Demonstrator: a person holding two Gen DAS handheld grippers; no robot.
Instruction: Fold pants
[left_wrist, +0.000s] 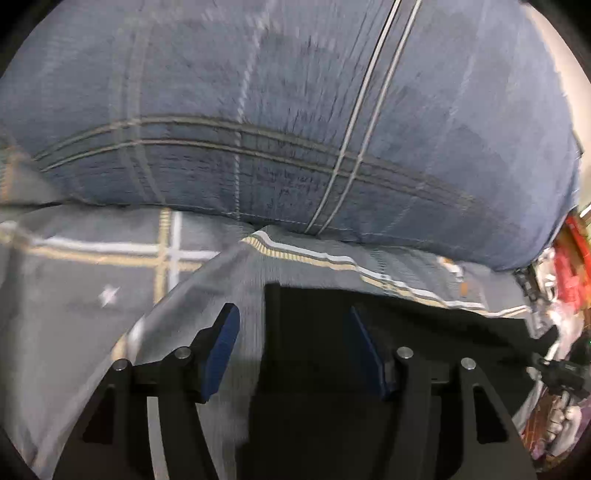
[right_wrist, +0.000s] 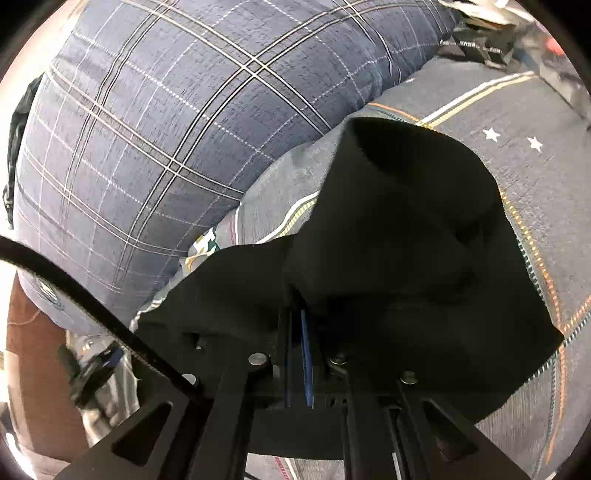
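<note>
You're working on a bed (right_wrist: 535, 229) here, gray cover with tan and white stripes and little stars, and a big blue plaid pillow (right_wrist: 155, 140) is taking up most of both views, sitting right behind the work area.

The black pants (right_wrist: 406, 229) are lying on the bed just in front of that pillow. In the right wrist view they're bunching up into a raised hump, not lying flat, with one edge trailing down to your tool.

Your right tongs (right_wrist: 301, 354) are pressed together and look to be pinching that near edge of the black fabric. Your left tongs (left_wrist: 291, 354) are spread wide, holding nothing, hovering over the bed cover with a dark panel of the pants between and just ahead of the pads (left_wrist: 223, 347).

Looks to me like you're mid-fold, lifting one edge over, though I can't tell which part of the pants you've got. Next I'm guessing you'll want the left side coming down onto the matching edge and closing on it, so both corners are traveling together and the fold isn't landing crooked. The left view is blurry, so take that loosely.
</note>
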